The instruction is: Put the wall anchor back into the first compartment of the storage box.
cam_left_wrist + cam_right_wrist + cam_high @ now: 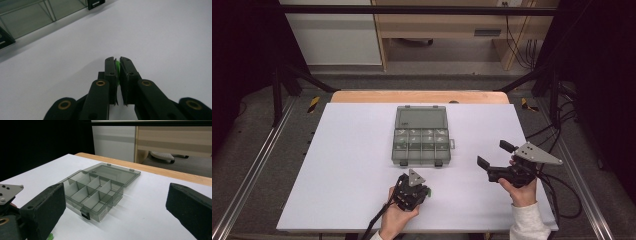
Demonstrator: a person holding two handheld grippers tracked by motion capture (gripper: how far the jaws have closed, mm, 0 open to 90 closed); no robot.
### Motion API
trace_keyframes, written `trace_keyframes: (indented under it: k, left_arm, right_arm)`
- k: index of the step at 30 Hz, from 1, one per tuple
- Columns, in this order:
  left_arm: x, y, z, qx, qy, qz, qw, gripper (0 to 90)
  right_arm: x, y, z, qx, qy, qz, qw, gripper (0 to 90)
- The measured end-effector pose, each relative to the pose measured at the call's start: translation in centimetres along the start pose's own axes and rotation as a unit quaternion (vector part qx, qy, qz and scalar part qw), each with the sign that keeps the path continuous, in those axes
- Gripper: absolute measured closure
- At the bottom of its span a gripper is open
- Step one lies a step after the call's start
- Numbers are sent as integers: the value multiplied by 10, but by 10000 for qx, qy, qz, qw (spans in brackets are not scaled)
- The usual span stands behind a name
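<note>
high view: we hold the left gripper (416,191) near the desk's (337,165) front edge, before the open grey plastic compartment box (420,136) | left gripper view: jaws clamped on a small green piece (117,67); we should lift gently, keeping the clamp firm | right gripper view: right gripper (117,207) jaws apart, empty

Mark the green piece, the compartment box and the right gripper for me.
green piece (117,67), left gripper view, sliver between the jaws.
compartment box (421,163), high view, front wall.
right gripper (494,154), high view, between its fingertips.

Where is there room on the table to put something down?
The white table is bare left of the box and right of it, behind the right gripper. It is crowded in front, where the left gripper pinches a green piece.
</note>
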State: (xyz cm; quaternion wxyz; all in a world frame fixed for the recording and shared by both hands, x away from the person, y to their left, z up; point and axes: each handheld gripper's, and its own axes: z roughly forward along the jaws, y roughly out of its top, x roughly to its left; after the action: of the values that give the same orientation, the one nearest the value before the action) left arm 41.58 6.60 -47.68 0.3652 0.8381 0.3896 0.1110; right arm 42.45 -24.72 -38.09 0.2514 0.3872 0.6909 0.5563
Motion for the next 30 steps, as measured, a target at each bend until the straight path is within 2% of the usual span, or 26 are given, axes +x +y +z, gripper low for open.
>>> trace_keyframes:
  k: [10, 19, 30]
  left_arm:
    - [5, 10, -14, -114, -17, 102, 9999, 839]
    - [16, 26, -34, -375, 39, 135, 9992, 839]
    - [40, 46, -57, -704, 124, -24, 9974, 839]
  right_arm:
    - [0, 0, 0, 5, 6, -3, 10000, 31]
    - [0, 0, 0, 0, 1, 3, 10000, 30]
    - [0, 0, 0, 14, 0, 4, 10000, 30]
